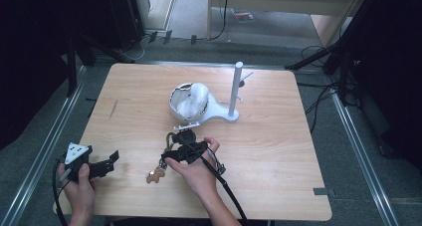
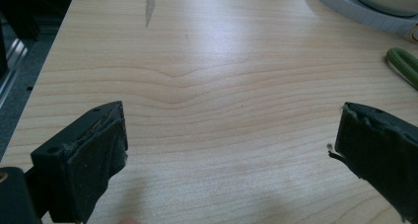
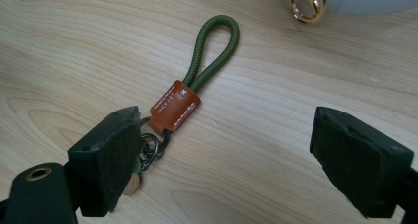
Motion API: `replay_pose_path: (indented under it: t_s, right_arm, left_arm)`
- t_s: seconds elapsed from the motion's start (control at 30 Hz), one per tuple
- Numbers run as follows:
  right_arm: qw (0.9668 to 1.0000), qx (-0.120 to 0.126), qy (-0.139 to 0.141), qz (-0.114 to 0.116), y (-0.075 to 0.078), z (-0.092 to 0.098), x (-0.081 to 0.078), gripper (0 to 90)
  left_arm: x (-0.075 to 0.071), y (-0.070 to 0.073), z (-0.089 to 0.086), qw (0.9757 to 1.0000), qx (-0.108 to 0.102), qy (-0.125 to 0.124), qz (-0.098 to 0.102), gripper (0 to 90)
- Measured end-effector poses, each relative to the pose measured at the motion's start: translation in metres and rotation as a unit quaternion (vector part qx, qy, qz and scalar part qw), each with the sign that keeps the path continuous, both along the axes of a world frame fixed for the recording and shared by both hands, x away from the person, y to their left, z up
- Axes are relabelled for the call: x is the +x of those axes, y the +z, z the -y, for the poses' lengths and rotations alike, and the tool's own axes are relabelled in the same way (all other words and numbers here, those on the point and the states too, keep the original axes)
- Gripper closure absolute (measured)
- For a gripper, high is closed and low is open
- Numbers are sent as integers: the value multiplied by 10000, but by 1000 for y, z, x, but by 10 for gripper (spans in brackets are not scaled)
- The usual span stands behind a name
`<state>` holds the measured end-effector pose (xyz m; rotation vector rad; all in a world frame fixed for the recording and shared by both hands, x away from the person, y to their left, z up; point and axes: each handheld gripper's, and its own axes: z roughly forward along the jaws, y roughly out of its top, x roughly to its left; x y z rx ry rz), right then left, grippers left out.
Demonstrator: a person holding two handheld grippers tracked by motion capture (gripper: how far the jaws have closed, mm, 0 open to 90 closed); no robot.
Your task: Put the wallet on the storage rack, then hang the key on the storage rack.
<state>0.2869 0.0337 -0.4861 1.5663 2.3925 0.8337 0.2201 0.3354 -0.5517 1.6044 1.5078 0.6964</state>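
So here's where I'm at. The keychain point(image 3: 180, 103) is lying flat on the table point(image 1: 278, 151), left of centre in my right gripper view: green cord loop pointing to the top of the frame, brown leather tab in the middle, metal rings at the lower end tucked right by my left-hand jaw. In the high view it sits low and centre, just below the white stand point(image 1: 219, 109).

My right gripper point(image 3: 231, 160) hangs over it with the jaws spread wide, and nothing is pinched between them. The keychain is off to one side of the gap, with the rings close against the one pad; I can't tell if they touch. So no grip there right now.

My left gripper point(image 2: 226, 150) is parked at the lower left of the high view, jaws wide too, only bare wood between them.

Up the table, the stand has its post point(image 1: 238, 89) and pegs with nothing hung on them as far as I can see, and a white fluffy thing point(image 1: 191, 104) sits on its dish. A gold clasp point(image 3: 306, 4) shows at the top of my right gripper view.

My guess: the hanging part isn't done. Left to do is grab the loop, lift, and hook it on a peg.
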Motion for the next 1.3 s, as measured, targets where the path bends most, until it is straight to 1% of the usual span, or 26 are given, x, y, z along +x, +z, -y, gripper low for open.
replay_pose_path:
  t_s: [0.07, 0.1, 0.2, 0.47, 0.53, 0.7, 0.83, 0.9, 0.97, 1.03, 1.13, 1.2, 1.3]
  right_arm:
    - [10000, -41, 7, -7, -2, -3, 0, 130]
    - [10000, -33, -19, -48, -2, -5, 0, 130]
    - [10000, -59, 3, -46, -5, -9, 1, 129]
    - [9997, -115, -19, -196, -10, -20, 1, 119]
    - [9998, -100, -8, -198, -12, -22, 1, 119]
    - [9995, -103, -57, -295, -15, -26, 4, 123]
    - [9993, -27, -44, -364, -18, -29, 5, 130]
    - [9990, 37, -89, -446, -19, -30, 6, 133]
    - [9986, 7, -73, -520, -21, -32, 6, 137]
    - [9984, -23, -22, -566, -23, -33, 6, 147]
    - [9980, -15, -35, -625, -24, -36, 7, 181]
    - [9976, -55, -55, -694, -25, -38, 8, 205]
    - [9976, -75, -39, -693, -28, -40, 9, 229]
  left_arm:
    - [0, 0, 0, 10000, -2, -1, -2, 0]
    - [0, 0, 0, 10000, -3, -2, -1, 0]
    - [0, 0, 0, 10000, -8, 2, 0, 0]
    - [1, 0, 0, 10000, -18, 15, 10, 0]
    - [1, 0, 0, 10000, -15, 21, 13, 0]
    - [0, 0, -1, 10000, -70, 12, 26, 0]
    - [1, 0, 0, 10000, -50, 27, -4, 0]
    - [1, 0, 0, 10000, -47, 33, 20, 0]
    - [0, 0, 0, 10000, -66, 15, 15, 0]
    - [1, 0, -1, 10000, -69, 16, 12, 0]
    - [1, 0, 0, 10000, -62, 22, 19, 0]
    - [1, 0, -1, 10000, -63, 18, 9, 0]
    - [1, 0, -1, 10000, -59, 17, 3, 0]
